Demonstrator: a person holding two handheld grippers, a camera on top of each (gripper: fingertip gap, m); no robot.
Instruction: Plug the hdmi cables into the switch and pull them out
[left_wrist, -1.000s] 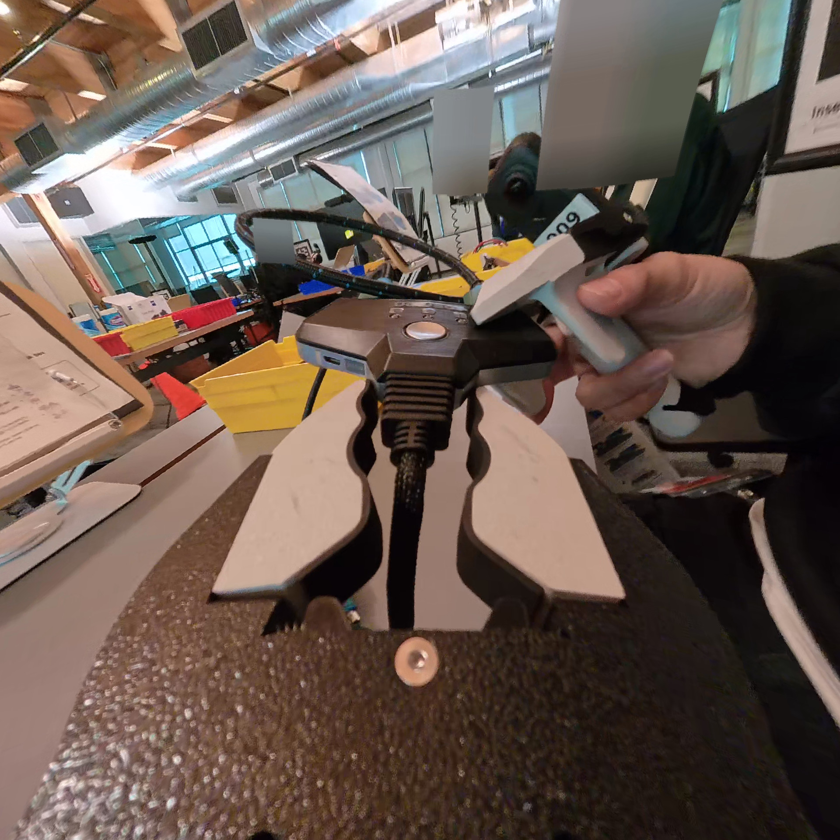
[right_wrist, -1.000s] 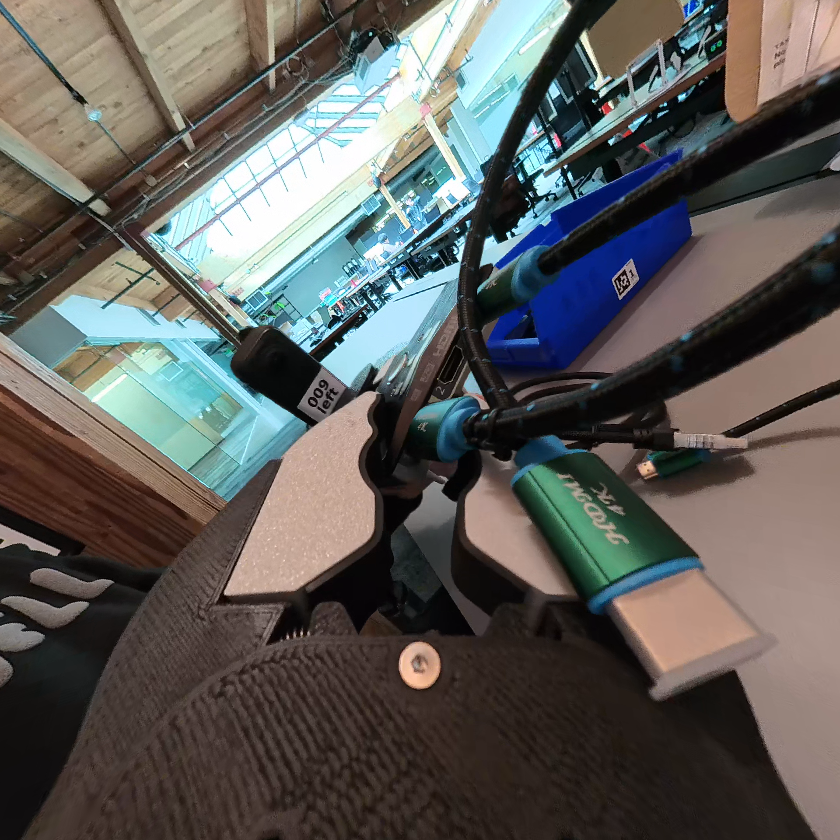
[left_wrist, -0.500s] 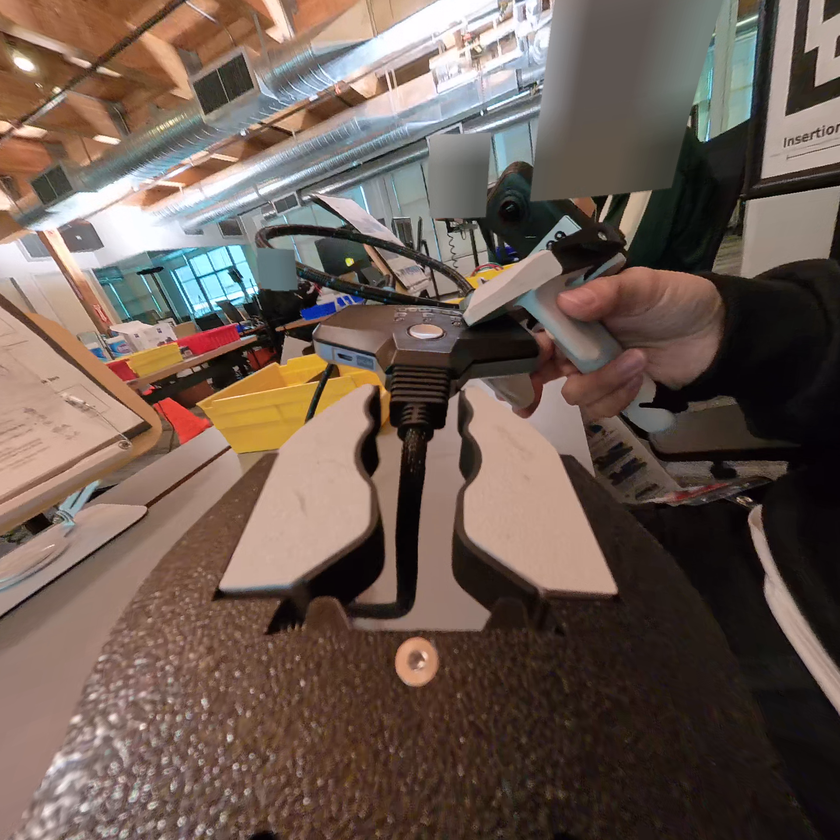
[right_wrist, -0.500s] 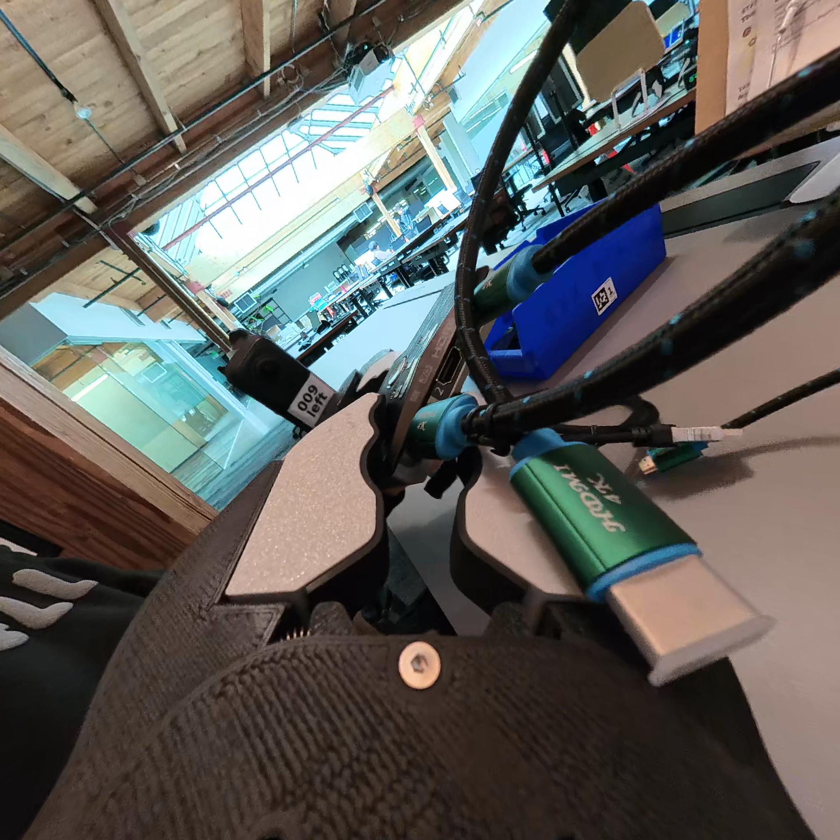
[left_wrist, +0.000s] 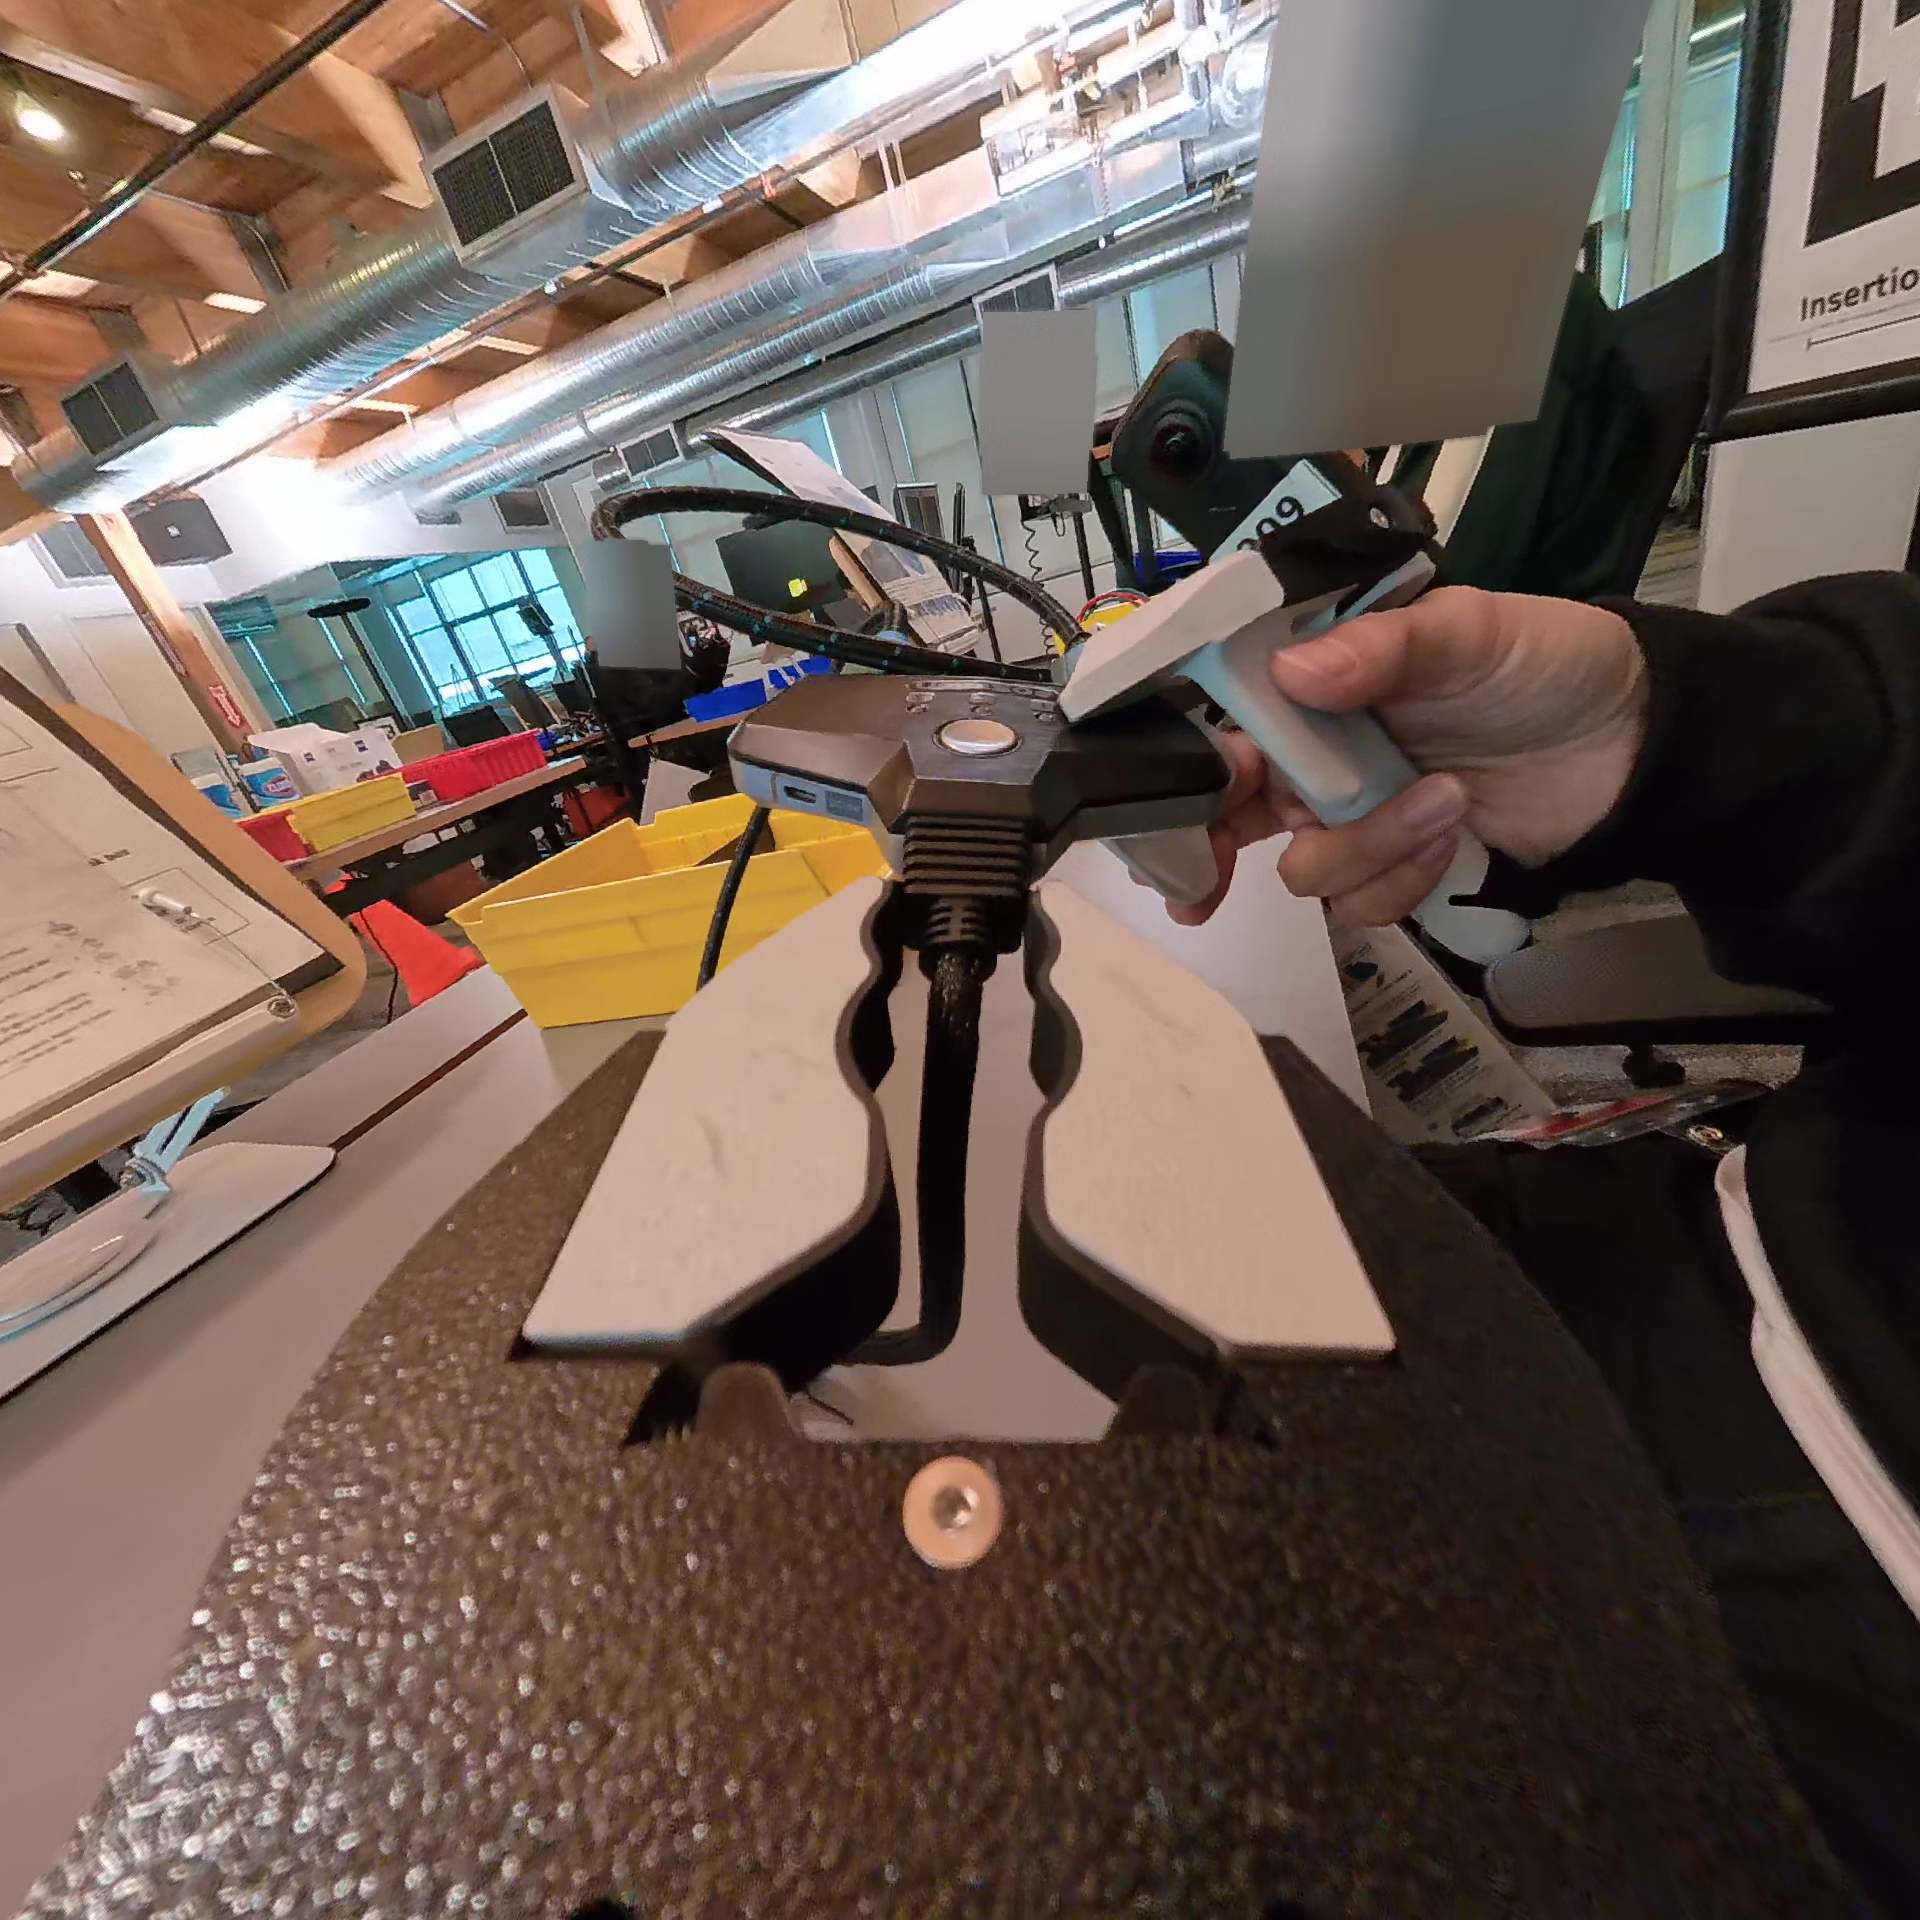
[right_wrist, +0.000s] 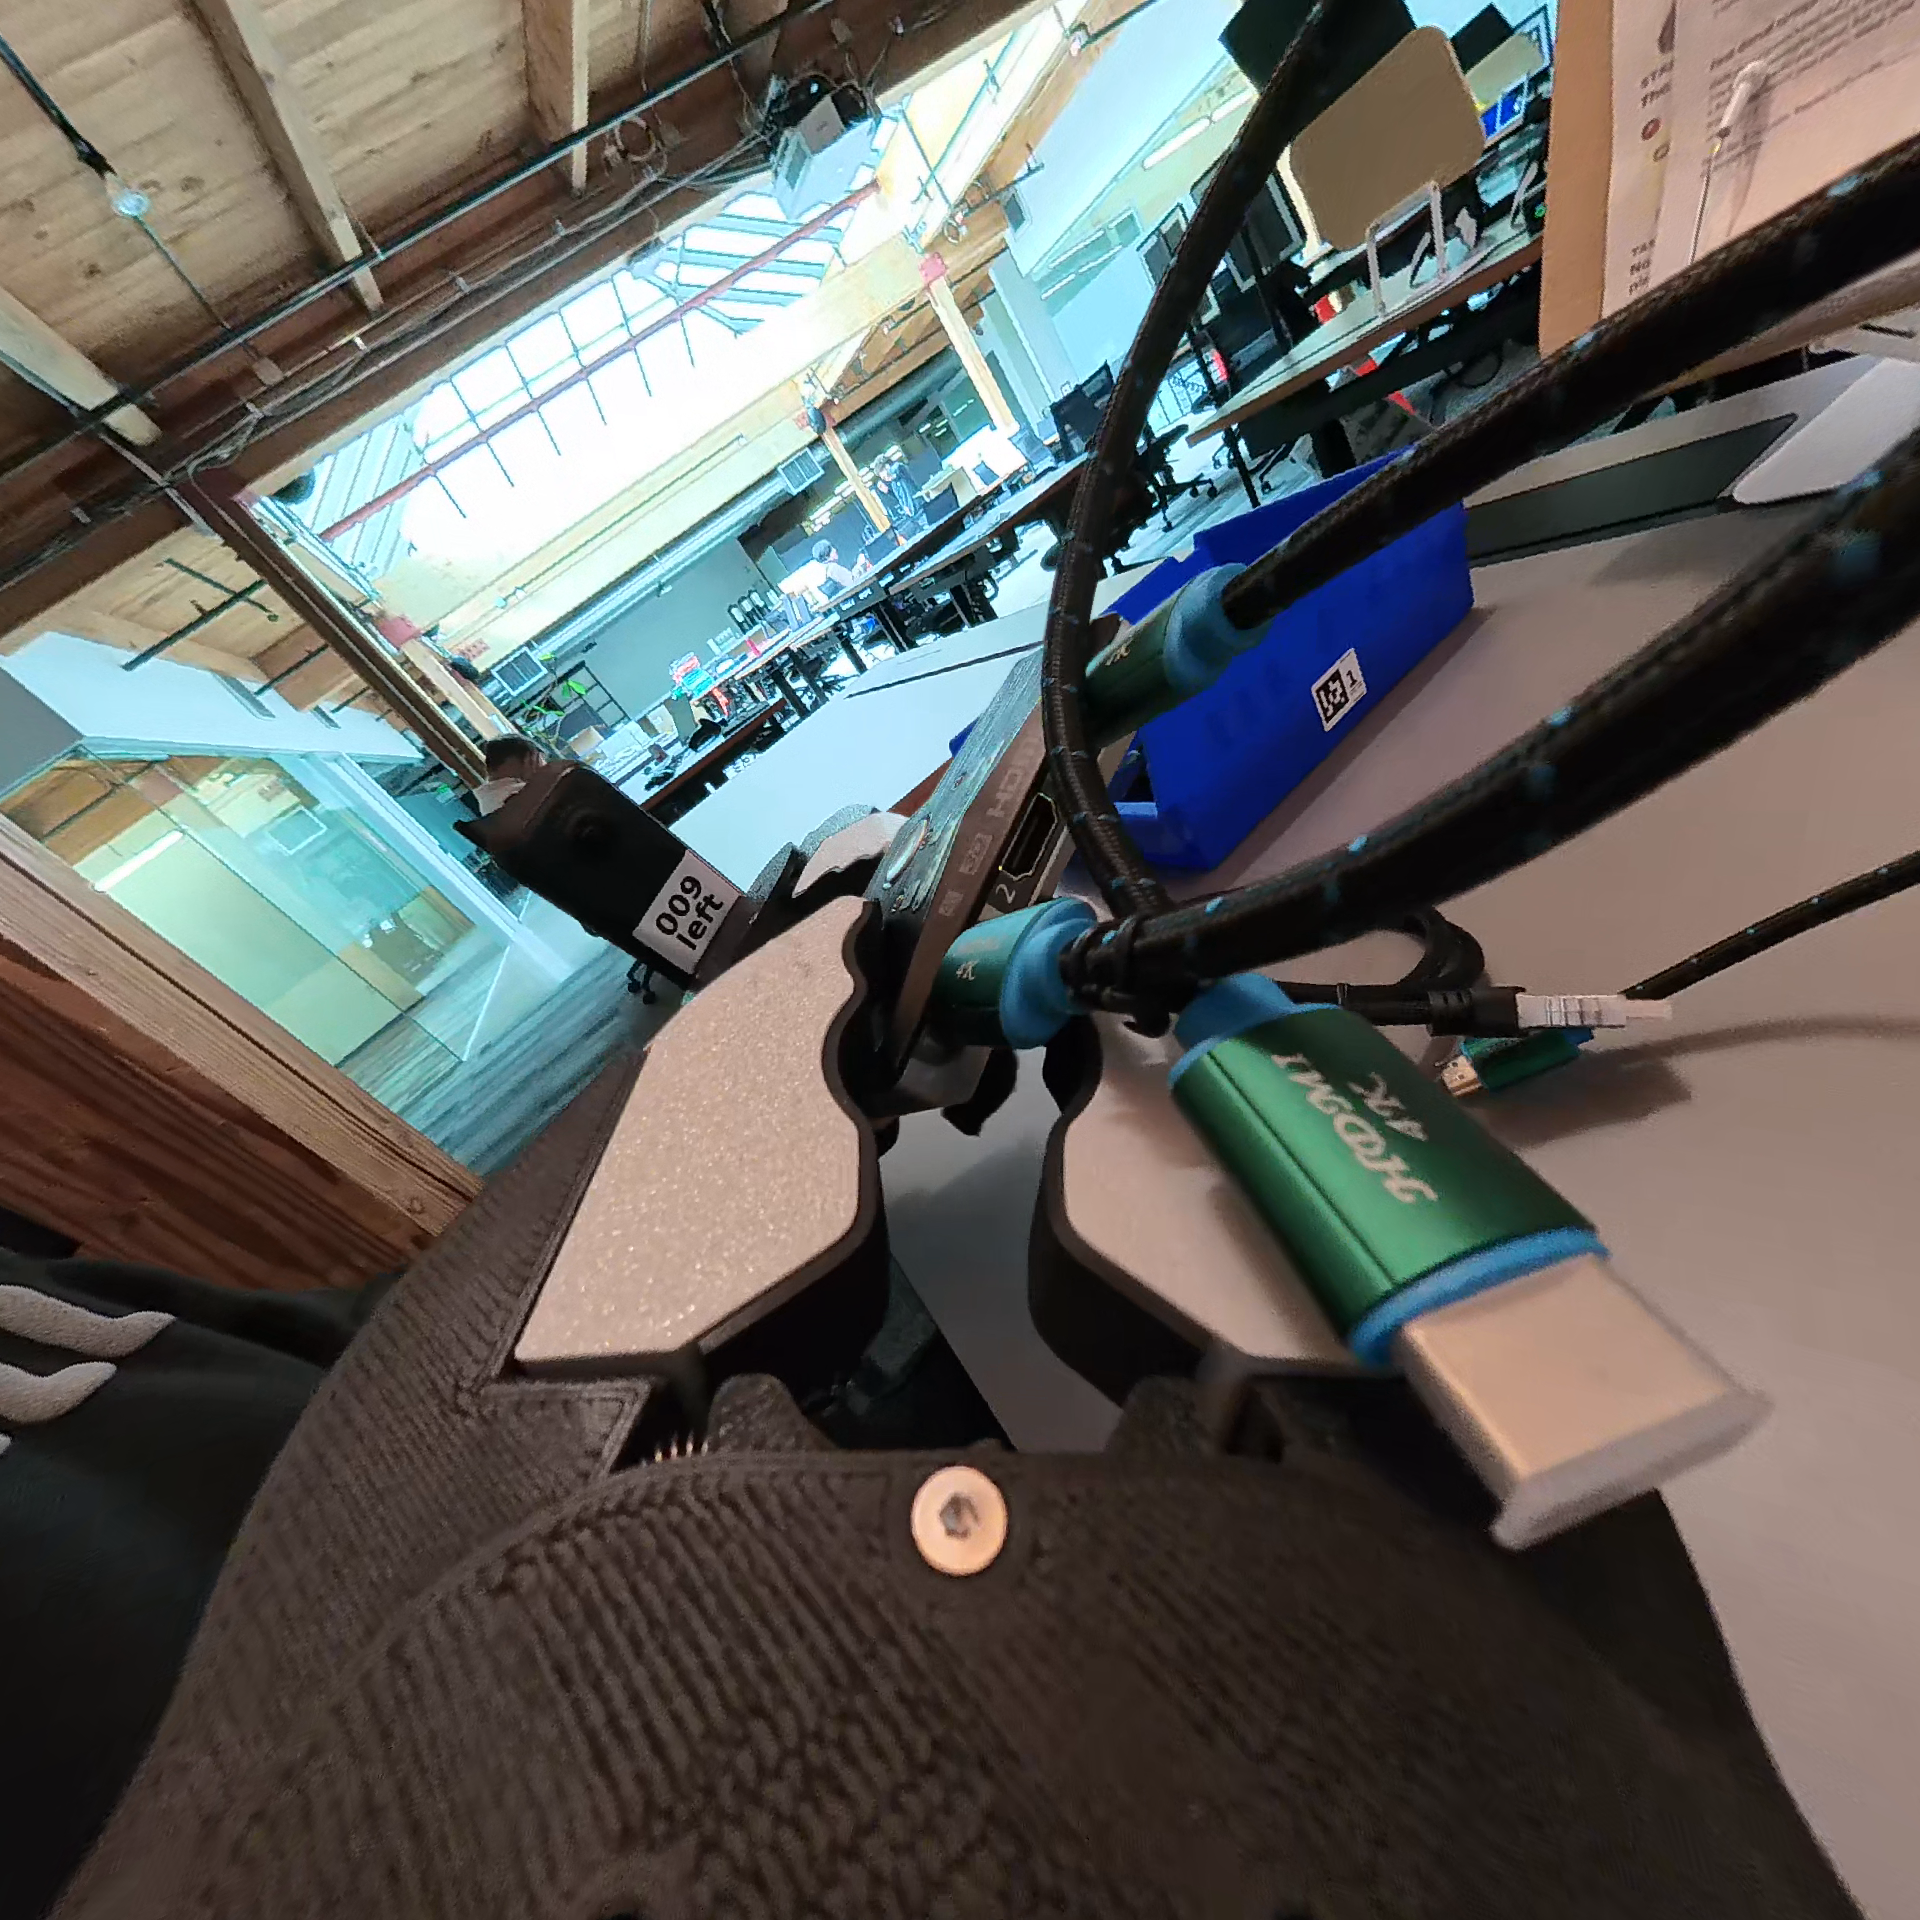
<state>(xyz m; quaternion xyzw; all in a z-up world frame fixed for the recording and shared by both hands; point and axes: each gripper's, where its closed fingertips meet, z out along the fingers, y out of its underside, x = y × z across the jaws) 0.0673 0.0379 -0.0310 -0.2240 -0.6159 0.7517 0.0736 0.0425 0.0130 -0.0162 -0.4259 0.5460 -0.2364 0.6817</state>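
Observation:
The black switch (left_wrist: 977, 769) with a round silver button is held above the table between both grippers. My left gripper (left_wrist: 956, 914) is shut on the ribbed boot of the switch's own black cable (left_wrist: 951, 1091). My right gripper (right_wrist: 956, 1029), held by a hand (left_wrist: 1455, 727), is shut on the switch's side; it also shows in the left wrist view (left_wrist: 1153, 748). In the right wrist view, two green HDMI plugs (right_wrist: 987, 956) (right_wrist: 1132, 655) sit in the switch (right_wrist: 977, 810), with an empty port (right_wrist: 1029, 842) between them. A loose green HDMI plug (right_wrist: 1371, 1174) lies across my right finger.
Yellow bins (left_wrist: 644, 914) and a clipboard stand with paper (left_wrist: 125, 935) are left of the switch. A blue bin (right_wrist: 1330, 675) stands on the grey table (right_wrist: 1766, 883). A small green plug (right_wrist: 1527, 1070) and a white connector (right_wrist: 1569, 1008) lie on the table.
My left gripper's fingers have closed in around the switch's cable boot. The right gripper keeps its hold on the switch, and both views have shifted slightly.

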